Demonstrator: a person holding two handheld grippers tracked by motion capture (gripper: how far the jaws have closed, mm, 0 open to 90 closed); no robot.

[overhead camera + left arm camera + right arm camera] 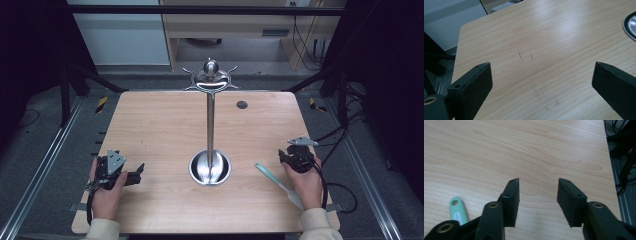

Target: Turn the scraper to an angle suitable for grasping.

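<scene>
A steel stand rises from a round base (210,168) at the table's middle, its pole (210,125) topped by a ring of hooks (211,80). A mint-green utensil (272,177) with a pale handle lies flat to the right of the base; its hanging-hole end (457,210) appears beside my right gripper's jaws. My left gripper (134,175) rests at the table's left, open wide (541,75) over bare wood. My right gripper (291,156) sits at the right, open (537,188) with nothing between its jaws.
The wooden table (155,125) has a small dark grommet hole (242,104) at the back right. Metal frame rails and cables (340,145) run along both sides. The stand's base edge (630,25) shows at the left gripper view's right.
</scene>
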